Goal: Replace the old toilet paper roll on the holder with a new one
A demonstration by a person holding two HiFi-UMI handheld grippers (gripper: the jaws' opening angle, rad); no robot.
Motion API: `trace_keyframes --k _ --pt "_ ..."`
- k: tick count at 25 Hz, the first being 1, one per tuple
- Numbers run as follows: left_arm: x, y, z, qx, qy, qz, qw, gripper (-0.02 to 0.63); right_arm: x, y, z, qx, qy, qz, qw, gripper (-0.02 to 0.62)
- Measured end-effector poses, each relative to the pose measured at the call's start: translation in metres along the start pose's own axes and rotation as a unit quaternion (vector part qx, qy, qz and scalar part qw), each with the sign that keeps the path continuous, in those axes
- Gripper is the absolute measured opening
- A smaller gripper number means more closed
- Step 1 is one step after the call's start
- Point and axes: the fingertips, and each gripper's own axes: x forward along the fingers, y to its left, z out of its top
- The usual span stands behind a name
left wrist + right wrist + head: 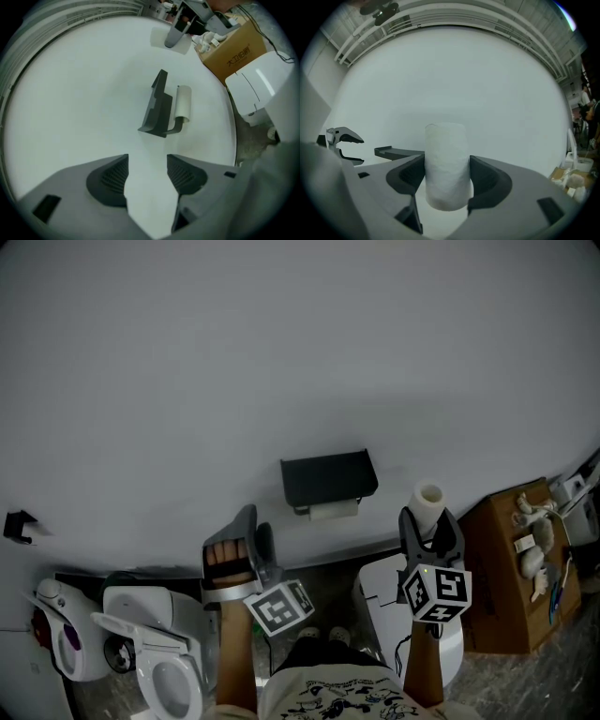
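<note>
Old roll (333, 511), hidden part: in the head view we see only a pale strip of it below the dark holder (328, 476); the rest sits behind the holder's cover.
New roll (446, 164), hidden part: in the head view the jaws cover its lower end, and only its top with the open core shows.
Toilet (155, 662): the bottom edge of the head view cuts it off.
Person: we make out only a hand (228, 559) inside the left gripper's frame, two forearms and a printed shirt.
Right gripper (446, 176): clamped on the new roll, which stands upright with a pad pressed on each side and its top above the jaws.
Left gripper (147, 171): jaws apart, with only bare wall (281, 352) between them. The old roll and holder lie ahead of it, well apart.
Old roll, place: on the holder, which is fixed near the wall's lower edge.
New roll, place: right of the holder, clear of it, at about the same height.
Count: we count two rolls, one holder, two grippers, one toilet and one cardboard box (511, 568) at the right.
</note>
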Motion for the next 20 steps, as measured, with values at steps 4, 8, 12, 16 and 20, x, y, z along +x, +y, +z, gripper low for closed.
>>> trace_keyframes --k 4,8,12,16,20 --pt "-0.003 -0.014 0.013 0.026 -0.020 -0.023 0.9992 0.252 -0.005 -0.009 -0.003 0.001 0.003 -0.014 1.000 0.302" --pt "-0.008 -0.032 0.037 0.040 -0.048 -0.053 0.9966 0.250 -0.011 -0.021 -0.006 0.000 0.007 -0.029 1.000 0.302" --pt "-0.012 -0.048 0.063 0.056 -0.075 -0.073 0.9930 0.250 -0.019 -0.035 -0.007 -0.002 0.007 -0.045 0.999 0.302" --pt "-0.011 -0.061 0.085 0.081 -0.096 -0.084 0.9885 0.249 -0.028 -0.049 -0.008 0.000 0.007 -0.064 0.998 0.302" --pt "-0.003 -0.070 0.100 0.122 -0.103 -0.073 0.9845 0.249 -0.038 -0.063 -0.009 0.001 0.009 -0.081 0.997 0.302"
